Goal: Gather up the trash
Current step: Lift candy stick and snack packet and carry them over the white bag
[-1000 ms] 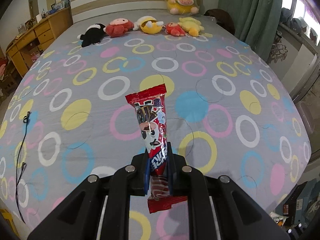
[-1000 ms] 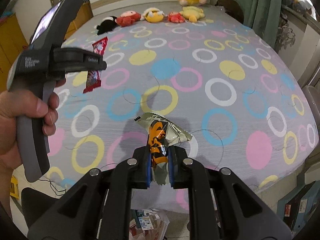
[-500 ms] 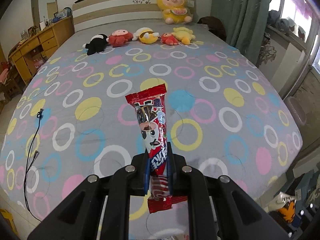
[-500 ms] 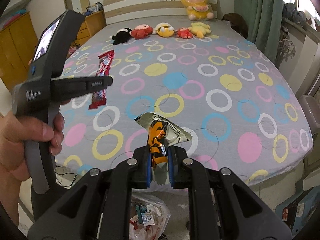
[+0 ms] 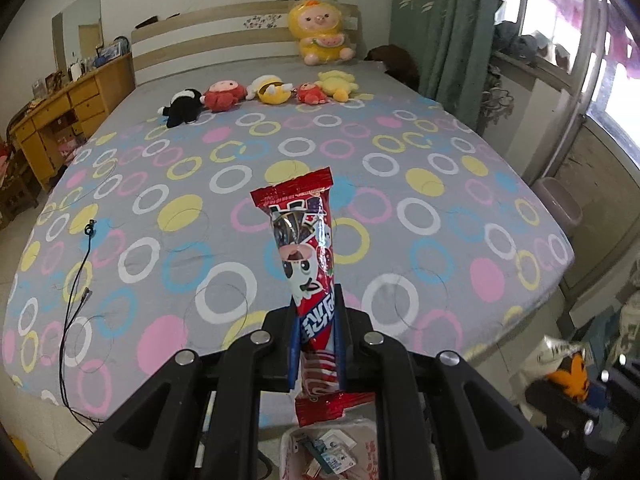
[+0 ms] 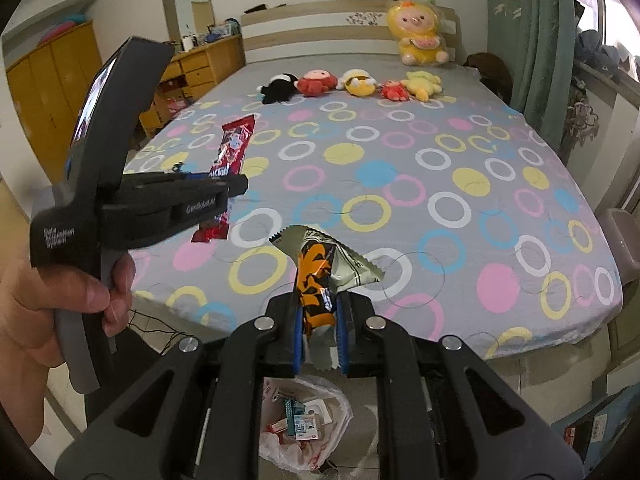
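Note:
My left gripper (image 5: 316, 320) is shut on a long red snack wrapper (image 5: 302, 248) with a cartoon face, held upright beyond the foot of the bed. The right wrist view shows it from the side (image 6: 230, 160) in the left gripper (image 6: 224, 190). My right gripper (image 6: 320, 320) is shut on an orange and silver wrapper (image 6: 320, 272); it shows at the left wrist view's lower right (image 5: 560, 364). A white trash bag (image 6: 308, 428) holding packaging lies on the floor below both grippers, also in the left wrist view (image 5: 332, 452).
The bed (image 5: 240, 208) with a grey ring-patterned sheet fills the middle. Plush toys (image 5: 264, 94) line its far end. A black cable (image 5: 76, 292) hangs over its left edge. A wooden dresser (image 5: 60, 120) stands left; curtains (image 5: 440, 40) and a bin (image 5: 556, 204) stand right.
Both grippers have drawn back from the bed and risen, each still holding its wrapper. The bed's foot edge and the trash bag on the floor have come into view.

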`<state>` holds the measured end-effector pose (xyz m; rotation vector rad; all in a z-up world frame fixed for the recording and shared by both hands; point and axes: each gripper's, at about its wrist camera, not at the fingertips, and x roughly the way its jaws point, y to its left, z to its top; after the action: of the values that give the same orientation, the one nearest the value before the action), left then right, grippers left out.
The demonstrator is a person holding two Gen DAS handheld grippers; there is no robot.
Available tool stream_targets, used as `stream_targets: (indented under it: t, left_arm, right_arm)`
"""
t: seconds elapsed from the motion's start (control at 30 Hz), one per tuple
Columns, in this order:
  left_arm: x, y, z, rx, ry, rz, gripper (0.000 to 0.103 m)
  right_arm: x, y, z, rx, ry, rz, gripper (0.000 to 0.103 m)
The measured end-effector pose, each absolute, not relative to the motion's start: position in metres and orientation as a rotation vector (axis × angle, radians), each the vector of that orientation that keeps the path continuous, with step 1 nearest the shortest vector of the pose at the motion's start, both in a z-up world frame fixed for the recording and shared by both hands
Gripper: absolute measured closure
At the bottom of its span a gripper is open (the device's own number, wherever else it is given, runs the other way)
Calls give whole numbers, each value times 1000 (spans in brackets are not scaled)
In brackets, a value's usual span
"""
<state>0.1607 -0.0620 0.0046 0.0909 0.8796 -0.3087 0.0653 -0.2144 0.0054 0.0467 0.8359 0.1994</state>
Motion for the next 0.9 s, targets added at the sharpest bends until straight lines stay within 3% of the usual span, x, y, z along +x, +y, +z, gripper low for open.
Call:
stream_targets:
  t: [0.47, 0.9]
  left_arm:
    - [78, -28, -23, 107, 896, -321, 89]
    - [33, -18, -111, 162, 1055, -335, 89]
  right_arm:
    - [10, -200, -3, -40, 840, 245, 91]
    - [-5, -186, -72, -93, 969, 287, 91]
